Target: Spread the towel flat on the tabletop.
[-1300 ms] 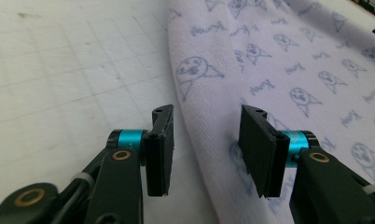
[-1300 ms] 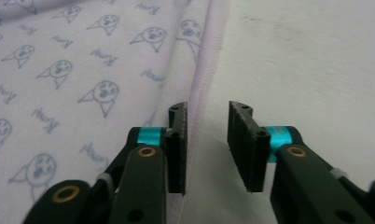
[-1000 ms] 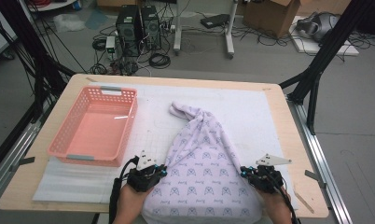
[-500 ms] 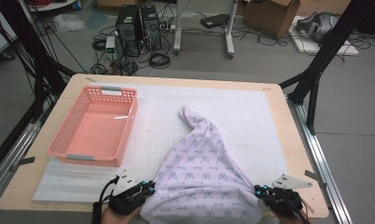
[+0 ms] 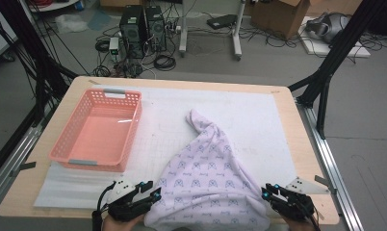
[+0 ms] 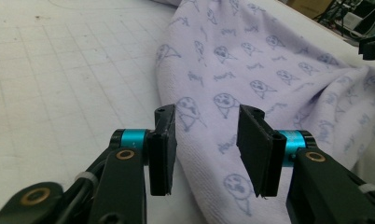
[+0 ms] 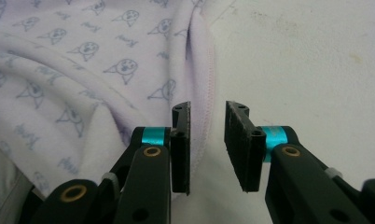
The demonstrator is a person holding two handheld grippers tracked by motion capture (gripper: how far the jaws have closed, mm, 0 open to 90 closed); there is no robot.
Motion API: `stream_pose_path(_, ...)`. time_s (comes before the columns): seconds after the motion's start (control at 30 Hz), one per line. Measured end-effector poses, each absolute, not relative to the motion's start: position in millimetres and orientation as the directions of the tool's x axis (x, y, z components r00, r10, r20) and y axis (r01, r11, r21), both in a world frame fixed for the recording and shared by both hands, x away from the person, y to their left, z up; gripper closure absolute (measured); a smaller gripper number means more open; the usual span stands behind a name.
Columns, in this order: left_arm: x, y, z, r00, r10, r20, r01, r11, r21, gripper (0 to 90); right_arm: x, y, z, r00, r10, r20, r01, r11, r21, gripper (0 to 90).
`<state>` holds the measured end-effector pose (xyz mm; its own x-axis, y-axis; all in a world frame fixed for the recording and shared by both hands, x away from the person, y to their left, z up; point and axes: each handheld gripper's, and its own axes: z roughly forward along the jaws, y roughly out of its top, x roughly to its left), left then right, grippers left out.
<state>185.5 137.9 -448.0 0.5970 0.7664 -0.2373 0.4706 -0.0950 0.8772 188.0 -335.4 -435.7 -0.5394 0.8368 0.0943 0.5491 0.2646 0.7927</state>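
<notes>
A lilac cloth (image 5: 208,178) printed with small figures lies on the white mat, wide at the near table edge and narrowing to a bunched tip farther back. My left gripper (image 5: 150,191) sits at its near left corner. In the left gripper view its jaws (image 6: 206,114) have just been opening and stand apart, with the cloth (image 6: 251,60) under and between them and no pad pressing on it. My right gripper (image 5: 270,191) is at the near right corner. Its jaws (image 7: 208,109) have also just been opening, with the cloth's stitched hem (image 7: 202,70) in the gap.
A pink plastic basket (image 5: 85,163) stands empty on the left of the table. The white gridded mat (image 5: 249,115) covers most of the wooden tabletop (image 5: 307,139). The right gripper (image 6: 373,46) shows far off in the left gripper view. Computers and cables lie on the floor beyond.
Both hands drew back toward the near table edge, dragging the cloth with them. Its bunched tip now lies closer to me. Over the last half second the hands barely moved.
</notes>
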Motion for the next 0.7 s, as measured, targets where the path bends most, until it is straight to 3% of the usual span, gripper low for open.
stream_pose_path(0.27,190,137,-449,0.608,0.761,-0.225,0.456,-0.103,0.884,56.0,204,-332,-436,-0.544,0.835,0.083,0.527,0.263,0.808,61.6)
stream_pose_path(0.47,193,135,-449,0.614,0.754,-0.234,0.454,-0.095,0.886,56.1,253,-321,-434,-0.531,0.845,0.064,0.548,0.285,0.786,61.6)
stream_pose_path(0.7,195,136,-451,0.604,0.758,-0.247,0.469,-0.087,0.879,56.2,298,-272,-441,-0.568,0.822,0.045,0.587,0.367,0.722,56.4)
